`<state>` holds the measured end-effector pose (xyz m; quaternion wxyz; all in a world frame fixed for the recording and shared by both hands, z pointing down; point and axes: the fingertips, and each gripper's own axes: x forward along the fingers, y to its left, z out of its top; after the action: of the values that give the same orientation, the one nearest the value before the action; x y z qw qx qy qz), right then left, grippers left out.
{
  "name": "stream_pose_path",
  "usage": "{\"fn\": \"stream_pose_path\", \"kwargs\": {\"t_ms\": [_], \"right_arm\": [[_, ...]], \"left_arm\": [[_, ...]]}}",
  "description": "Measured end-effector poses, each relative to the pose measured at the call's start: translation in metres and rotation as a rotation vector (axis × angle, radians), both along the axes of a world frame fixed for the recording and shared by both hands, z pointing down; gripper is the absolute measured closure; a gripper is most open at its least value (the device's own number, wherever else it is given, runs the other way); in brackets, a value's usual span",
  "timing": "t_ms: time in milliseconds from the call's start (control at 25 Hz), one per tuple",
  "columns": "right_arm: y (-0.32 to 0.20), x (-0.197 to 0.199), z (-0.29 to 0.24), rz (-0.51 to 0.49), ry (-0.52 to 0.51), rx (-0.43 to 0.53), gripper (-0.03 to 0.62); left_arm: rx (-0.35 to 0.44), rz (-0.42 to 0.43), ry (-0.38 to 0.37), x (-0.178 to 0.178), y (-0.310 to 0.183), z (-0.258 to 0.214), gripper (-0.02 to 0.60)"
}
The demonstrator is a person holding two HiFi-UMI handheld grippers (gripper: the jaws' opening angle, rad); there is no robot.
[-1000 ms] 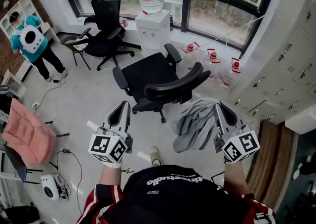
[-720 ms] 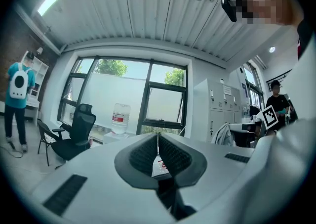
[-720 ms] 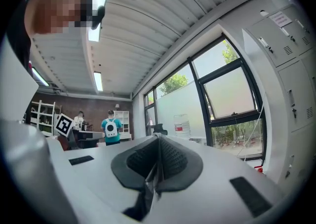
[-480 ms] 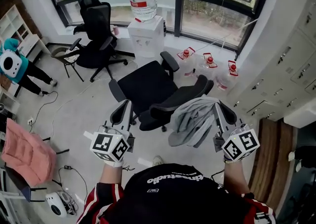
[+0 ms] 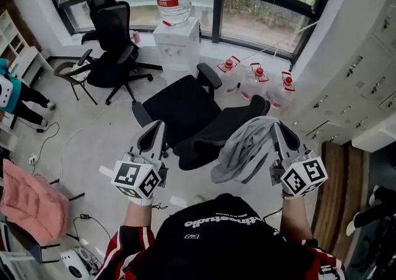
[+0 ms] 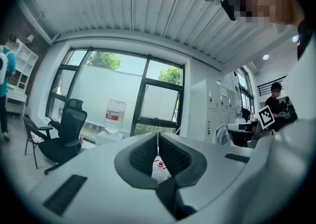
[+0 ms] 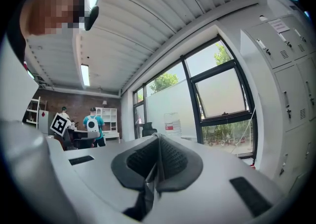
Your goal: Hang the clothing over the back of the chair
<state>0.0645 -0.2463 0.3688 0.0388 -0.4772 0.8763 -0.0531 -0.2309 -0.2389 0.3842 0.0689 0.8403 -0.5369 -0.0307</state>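
— How are our arms placed?
— We hold both forearms out from the chest, side by side and well apart. Each hand grips a tool that points level and away from us.
— What is our left tool (image 5: 154, 131) doing?
— Its jaws are closed together, with nothing between them.
— And our right tool (image 5: 276, 130)?
— Its jaws are clamped on a fold of the grey clothing (image 5: 243, 149), which hangs from them on the inner side, towards our left tool.
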Motion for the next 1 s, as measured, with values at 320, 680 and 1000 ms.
{"fn": "stream_pose_path", "kwargs": {"t_ms": [320, 680, 1000], "right_arm": [[-0.017, -0.004, 0.001, -0.001, 0.021, -0.015, 0.572], [-0.053, -0.017, -0.004, -0.089, 0.03, -0.024, 0.571], [-0.087, -0.036, -0.003, -0.171, 0.035, -0.052, 0.572]], "left_arm": [[-0.017, 0.017, 0.014, 0.001, -0.022, 0.008, 0.554], [-0.013, 0.005, 0.0, 0.015, -0.047, -0.001, 0.554], [-0.007, -0.026, 0.006, 0.02, -0.066, -0.001, 0.554]]}}
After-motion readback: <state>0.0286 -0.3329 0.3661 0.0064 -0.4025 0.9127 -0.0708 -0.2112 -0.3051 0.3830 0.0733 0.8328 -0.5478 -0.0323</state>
